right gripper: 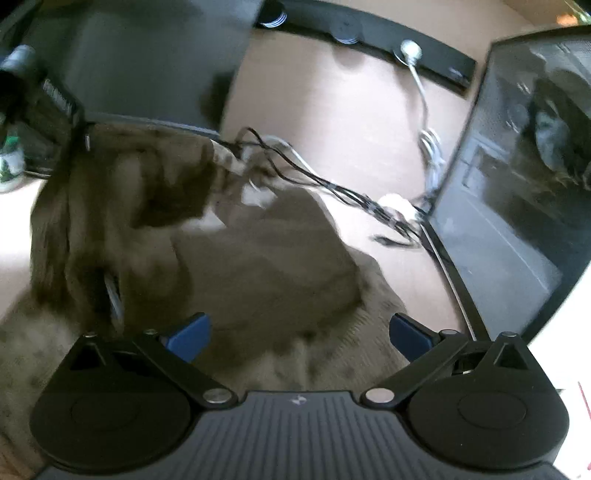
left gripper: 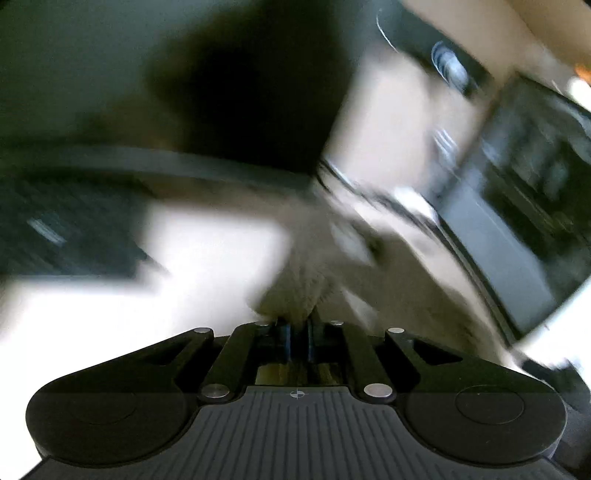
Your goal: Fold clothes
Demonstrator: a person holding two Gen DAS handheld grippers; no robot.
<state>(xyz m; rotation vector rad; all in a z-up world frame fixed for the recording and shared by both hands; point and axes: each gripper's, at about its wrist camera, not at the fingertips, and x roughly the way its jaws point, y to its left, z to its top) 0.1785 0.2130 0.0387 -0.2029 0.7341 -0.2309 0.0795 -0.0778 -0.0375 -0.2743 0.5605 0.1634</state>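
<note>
A brown knit garment (right gripper: 258, 266) lies crumpled on the beige table (right gripper: 332, 110), partly folded over itself, with part of it lifted at the left. My right gripper (right gripper: 299, 332) is open just above the garment's near edge, its blue fingertips (right gripper: 188, 332) spread wide and empty. In the blurred left wrist view my left gripper (left gripper: 297, 332) is shut on a bunch of the same garment (left gripper: 295, 288), which rises from between its fingers.
A dark monitor (right gripper: 517, 177) stands at the right. Black and white cables (right gripper: 332, 184) run across the table behind the garment. A black bar (right gripper: 369, 29) lies along the far edge. A dark box (right gripper: 140, 62) sits at the back left.
</note>
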